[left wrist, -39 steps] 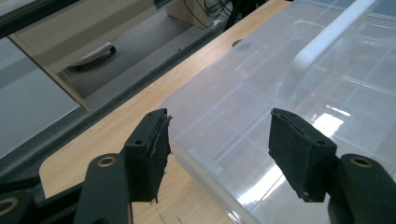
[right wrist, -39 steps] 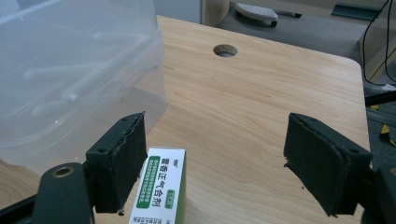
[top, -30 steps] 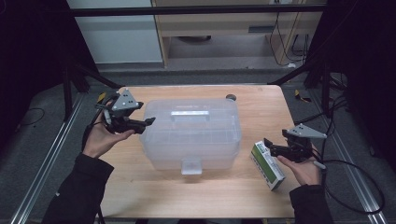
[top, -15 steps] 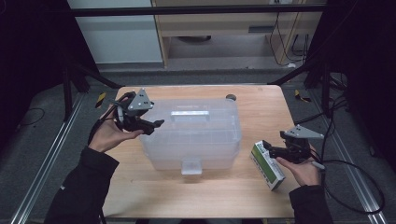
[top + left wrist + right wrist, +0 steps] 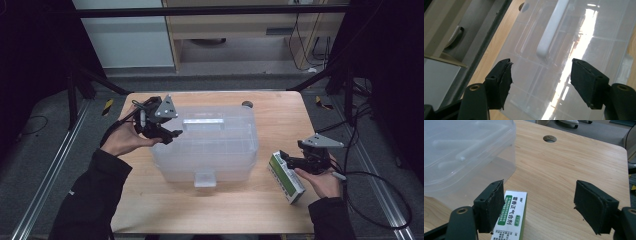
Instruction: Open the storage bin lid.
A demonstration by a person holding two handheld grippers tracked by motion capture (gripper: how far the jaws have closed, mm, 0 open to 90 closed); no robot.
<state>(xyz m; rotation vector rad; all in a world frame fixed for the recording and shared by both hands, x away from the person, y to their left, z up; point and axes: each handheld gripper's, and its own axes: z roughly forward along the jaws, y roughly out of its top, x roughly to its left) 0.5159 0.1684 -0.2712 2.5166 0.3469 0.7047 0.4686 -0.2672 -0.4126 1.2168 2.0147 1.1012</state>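
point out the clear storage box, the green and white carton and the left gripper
clear storage box [image 5: 215, 145], high view, on its translucent lid
green and white carton [image 5: 286, 178], high view, on its printed top face
left gripper [image 5: 172, 134], high view, between its open jaw tips over the box's left edge

left gripper [image 5: 172, 134] over clear box [image 5: 210, 142] | right gripper [image 5: 286, 156] at green carton [image 5: 285, 176]

Black sleeves; black gripper ea. hand [image 5: 129, 140], grey triangular plates, black cables.
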